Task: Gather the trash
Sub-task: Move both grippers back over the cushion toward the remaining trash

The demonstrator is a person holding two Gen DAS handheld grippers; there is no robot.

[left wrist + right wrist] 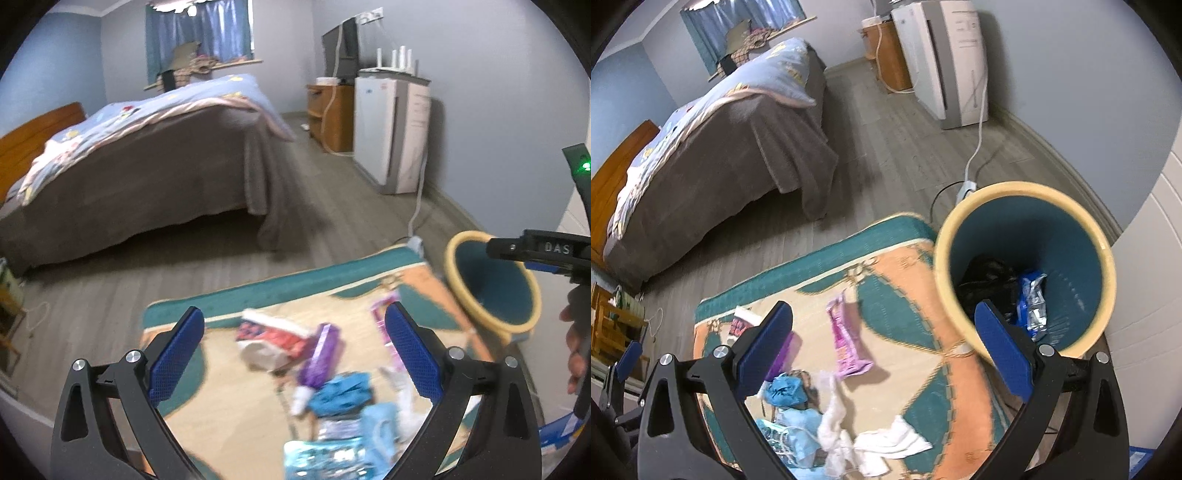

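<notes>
Loose trash lies on a patterned rug (229, 417) (908, 295): a purple wrapper (321, 354), a red and white packet (273, 332), crumpled blue plastic (343, 395) (785, 387), a pink wrapper (846, 339) and white tissues (886, 443). My left gripper (295, 350) hangs open above the pile with nothing between its fingers. A teal bin with a yellow rim (491, 284) (1027, 266) stands at the rug's right edge, with a blue foil packet (1032, 302) and black plastic inside. My right gripper (886, 339) is open and empty beside the bin's near rim.
A bed (147, 158) (713, 140) with a brown cover fills the left. A white appliance (391, 129) (945, 55) and a wooden cabinet (328, 114) stand along the right wall. A white cable (417, 206) (975, 147) runs to a power strip near the bin. Grey wood floor (314, 214) lies between.
</notes>
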